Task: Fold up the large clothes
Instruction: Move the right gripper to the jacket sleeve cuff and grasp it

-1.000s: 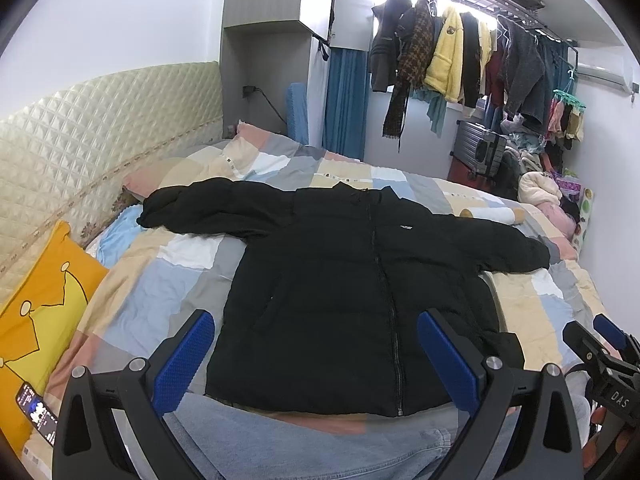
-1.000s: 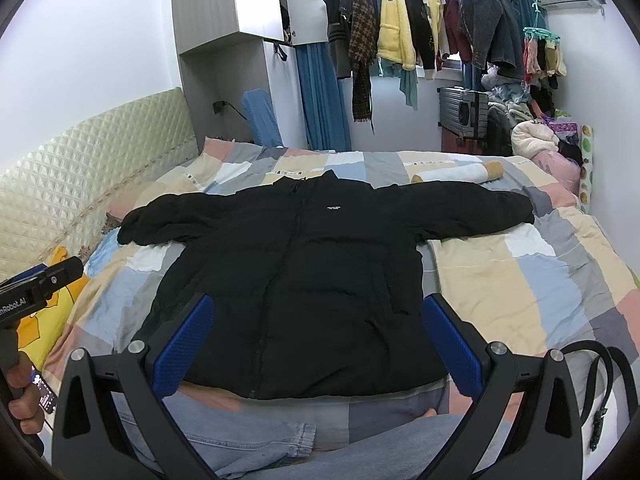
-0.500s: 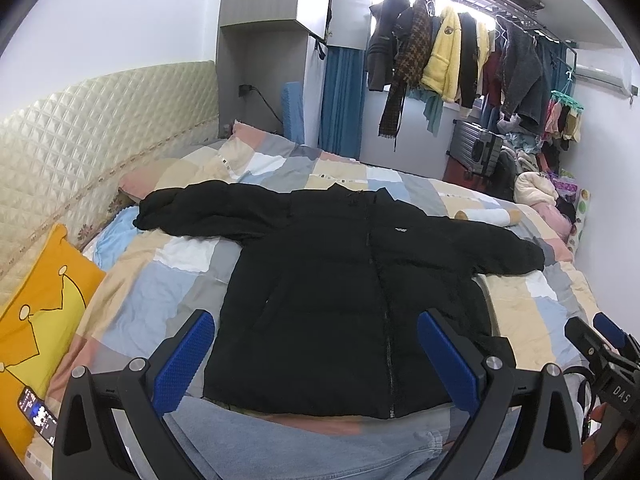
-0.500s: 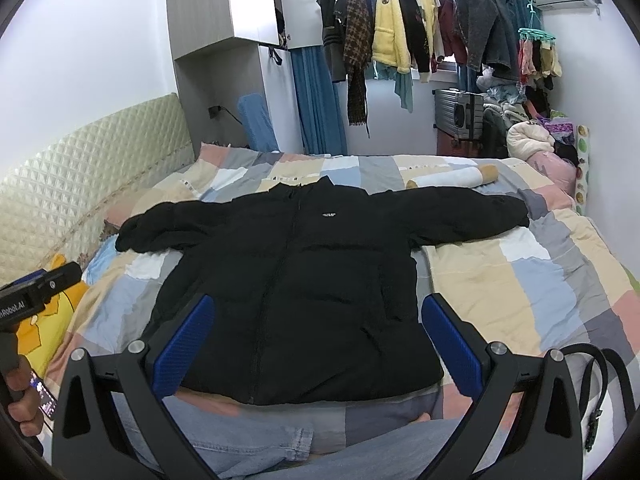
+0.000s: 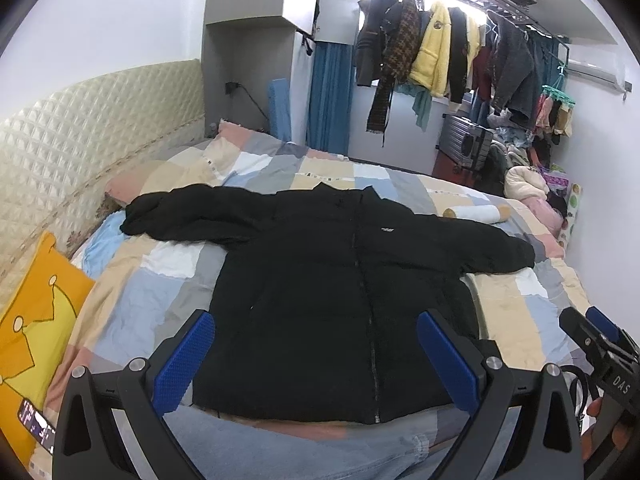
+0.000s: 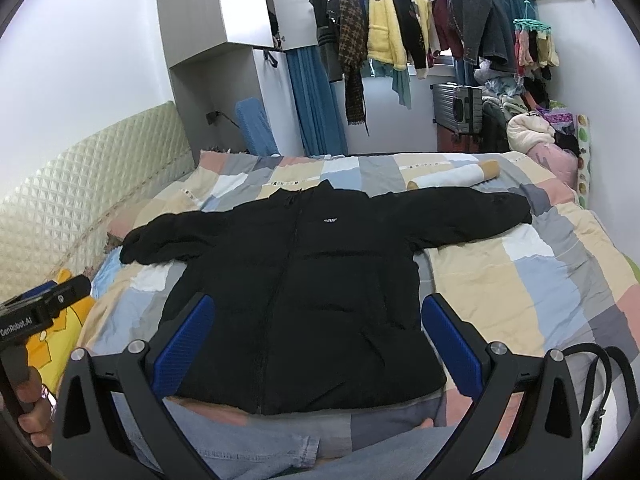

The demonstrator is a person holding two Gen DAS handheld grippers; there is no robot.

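Both pairs of jaws stand wide apart and grasp nothing. Between and just beyond the jaws of the left gripper [image 5: 316, 354] lies the hem of the black puffer jacket [image 5: 340, 280], spread front-up and zipped on the bed [image 5: 132, 304], sleeves out to either side. The right gripper [image 6: 316, 346] frames the same hem from a little further right. Neither touches the cloth; both hover above the near edge, pointing forward and slightly down along the jacket's length.

Folding has not begun, as I judge it. A sound start is a sleeve: the left sleeve [image 5: 180, 216] lies far ahead and left of the left jaws, the right sleeve [image 6: 476, 212] far ahead and right of the right jaws. Pinch deep, since padded fabric slips from a shallow bite, and lay each sleeve across the chest before doubling the body. A belt [image 6: 600, 380] lies right of the right jaws, clear of the jacket.
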